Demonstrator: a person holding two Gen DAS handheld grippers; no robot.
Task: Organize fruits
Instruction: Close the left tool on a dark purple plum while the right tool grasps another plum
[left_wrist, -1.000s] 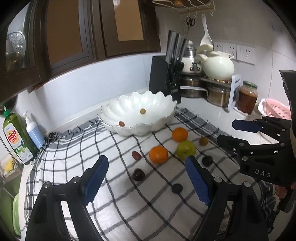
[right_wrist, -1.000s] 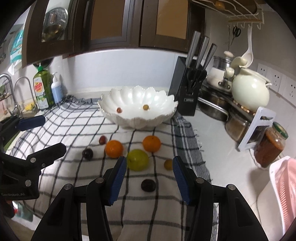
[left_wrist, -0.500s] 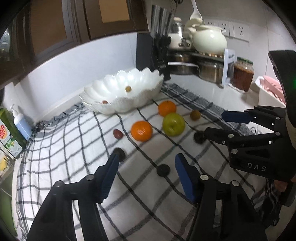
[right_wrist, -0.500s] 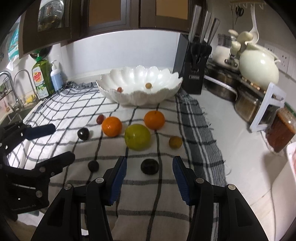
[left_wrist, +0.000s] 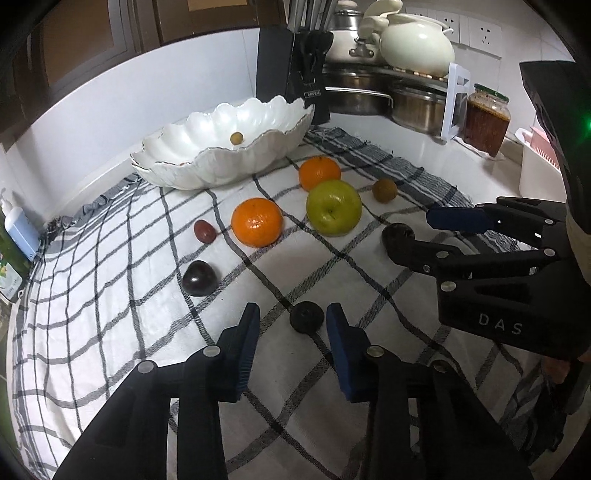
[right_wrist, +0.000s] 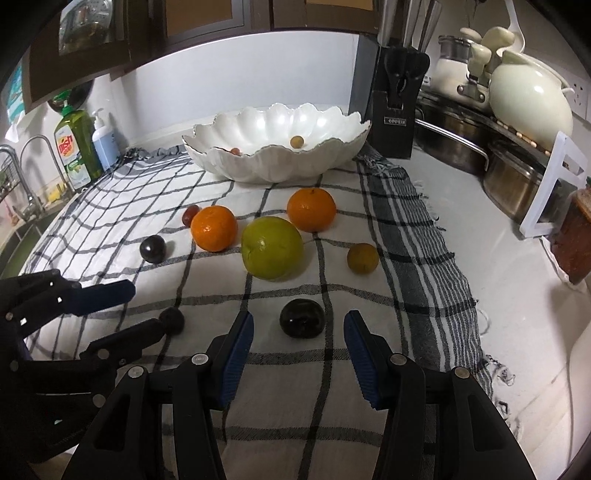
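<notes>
A white scalloped bowl (left_wrist: 258, 158) (right_wrist: 332, 155) holds two small fruits at the back of a checked cloth. On the cloth lie two oranges (left_wrist: 256, 221) (right_wrist: 311, 209), a green apple (left_wrist: 333, 212) (right_wrist: 272, 247), a small brown fruit (right_wrist: 362, 258) and several dark plums. My left gripper (left_wrist: 291, 326) is open, its blue pads on either side of a small dark fruit (left_wrist: 306, 316). My right gripper (right_wrist: 298, 330) is open around a dark plum (right_wrist: 301, 318), without touching it.
A knife block (right_wrist: 397, 107), pots (right_wrist: 517, 181) and a cream teapot (right_wrist: 532, 99) stand at the back right. A jar (left_wrist: 485, 123) and a pink basket (left_wrist: 543, 151) are on the right. Soap bottles (right_wrist: 75, 144) and a sink (right_wrist: 22, 229) are on the left.
Both grippers have moved down and forward toward the cloth. The left jaws have narrowed around the small dark fruit. The right gripper now straddles the dark plum.
</notes>
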